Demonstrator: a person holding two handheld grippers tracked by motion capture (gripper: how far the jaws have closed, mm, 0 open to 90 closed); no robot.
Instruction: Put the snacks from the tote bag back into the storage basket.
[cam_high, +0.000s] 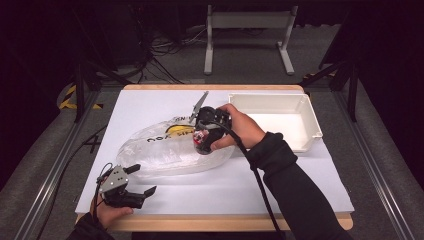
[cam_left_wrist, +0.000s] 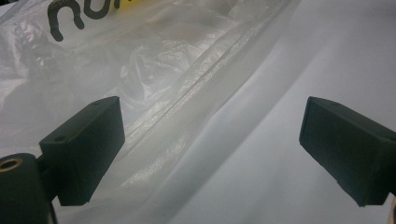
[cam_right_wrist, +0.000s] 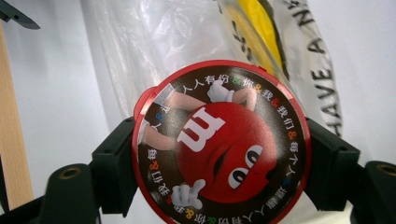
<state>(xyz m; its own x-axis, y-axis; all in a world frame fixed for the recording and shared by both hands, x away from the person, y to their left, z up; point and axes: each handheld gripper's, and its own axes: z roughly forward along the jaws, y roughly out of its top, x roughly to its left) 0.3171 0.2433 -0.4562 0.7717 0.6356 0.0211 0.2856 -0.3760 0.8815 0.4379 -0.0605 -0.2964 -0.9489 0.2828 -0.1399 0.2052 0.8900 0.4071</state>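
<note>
A round candy tub (cam_right_wrist: 219, 144) with a red-rimmed lid showing a red cartoon character sits between the jaws of my right gripper (cam_right_wrist: 220, 161), which is shut on its sides. In the high view the right gripper (cam_high: 202, 142) holds the tub (cam_high: 199, 142) just above a crumpled clear plastic bag (cam_high: 170, 150) with black lettering and a yellow patch (cam_high: 176, 130). My left gripper (cam_high: 143, 179) rests low at the table's near left, open, by the bag's near edge. Its jaws (cam_left_wrist: 212, 149) stand wide apart with only the edge of the bag (cam_left_wrist: 140, 60) and table between them.
A white plastic bin (cam_high: 310, 120) stands at the far right of the white table (cam_high: 145, 105). The right gripper's cable trails over the person's dark sleeve (cam_high: 295, 190). A wooden strip edges the table's front. Dark floor, cables and a stand lie beyond.
</note>
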